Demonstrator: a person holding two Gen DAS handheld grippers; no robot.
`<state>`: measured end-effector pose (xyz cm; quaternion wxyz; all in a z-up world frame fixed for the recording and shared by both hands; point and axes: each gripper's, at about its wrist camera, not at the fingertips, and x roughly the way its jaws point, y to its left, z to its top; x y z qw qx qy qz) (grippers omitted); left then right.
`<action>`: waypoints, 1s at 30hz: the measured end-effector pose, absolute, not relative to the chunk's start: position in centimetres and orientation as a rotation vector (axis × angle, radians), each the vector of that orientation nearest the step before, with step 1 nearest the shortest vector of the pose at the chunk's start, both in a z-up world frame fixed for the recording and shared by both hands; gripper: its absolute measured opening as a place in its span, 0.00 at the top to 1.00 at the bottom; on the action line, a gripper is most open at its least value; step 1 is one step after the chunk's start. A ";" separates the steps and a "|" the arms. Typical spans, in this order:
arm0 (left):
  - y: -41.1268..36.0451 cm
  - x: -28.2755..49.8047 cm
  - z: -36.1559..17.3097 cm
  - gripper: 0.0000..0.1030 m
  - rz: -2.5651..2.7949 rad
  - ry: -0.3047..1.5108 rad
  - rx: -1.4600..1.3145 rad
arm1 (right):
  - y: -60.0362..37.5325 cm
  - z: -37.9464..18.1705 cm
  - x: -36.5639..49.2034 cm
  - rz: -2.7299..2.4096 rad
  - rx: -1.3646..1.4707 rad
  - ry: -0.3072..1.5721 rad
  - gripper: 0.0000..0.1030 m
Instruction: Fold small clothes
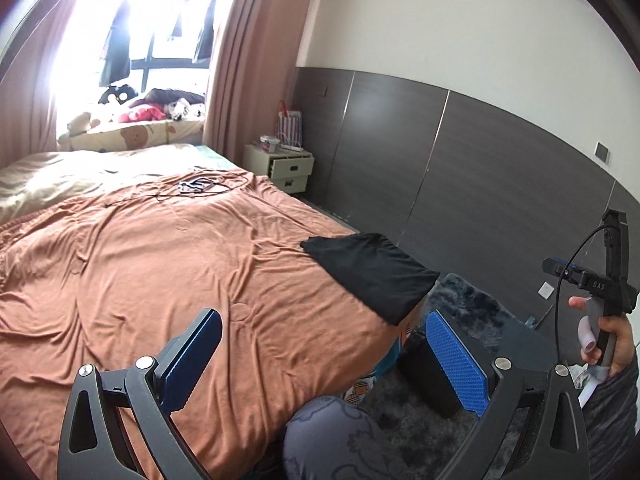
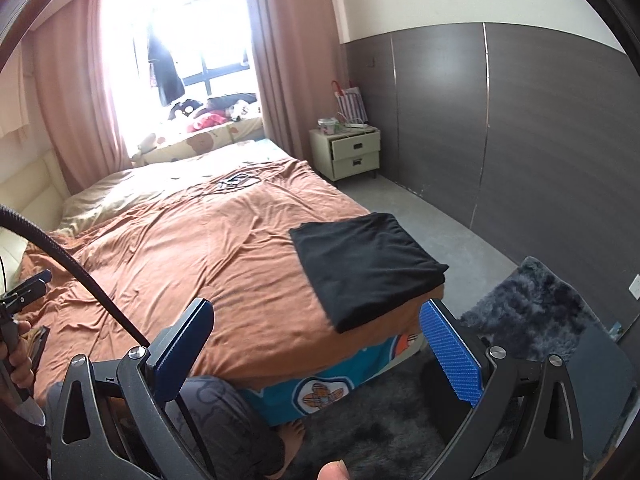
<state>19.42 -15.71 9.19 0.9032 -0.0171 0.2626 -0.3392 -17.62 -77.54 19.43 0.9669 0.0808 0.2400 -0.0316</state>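
Lying folded at the near right corner of the bed (image 2: 168,240): one black garment (image 2: 366,268), squared into a flat rectangle on the orange-brown cover, its near edge reaching the mattress edge above the patterned sheet.

Left gripper (image 1: 322,354): hovering above the bed's near edge, jaws standing wide apart, nothing between the blue pads (image 1: 456,364).

Right gripper (image 2: 316,348): likewise raised off the bed, jaws spread wide and empty; the garment is sitting beyond its fingertips, apart from both.

Person: sitting or kneeling at the bedside, a patterned knee (image 1: 328,436) showing below the grippers, a hand (image 1: 604,332) holding the right tool's handle.

Other items: cables (image 2: 236,182) lying far up the bed; nightstand (image 2: 352,152) by the wall; dark rug (image 2: 532,304) on the floor.

Step in hand, as judged: this piece is looking finished, both tools released. No other loose clothing is showing on the cover.

Next move, as judged: either fetching another garment from out of view, or, if a further fold is wanted, bringing both sets of jaws down to one edge of the rectangle and pinching all layers together so the stack is not sliding off the corner.
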 end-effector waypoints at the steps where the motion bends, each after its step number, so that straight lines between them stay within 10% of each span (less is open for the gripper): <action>1: -15.2 18.8 9.1 0.00 -0.690 0.532 -0.031 | -77.2 19.3 -18.0 -0.062 0.160 0.480 0.00; 30: -7.3 7.3 2.0 0.00 -0.447 0.427 0.009 | -69.5 9.2 -19.9 0.097 0.080 0.407 0.00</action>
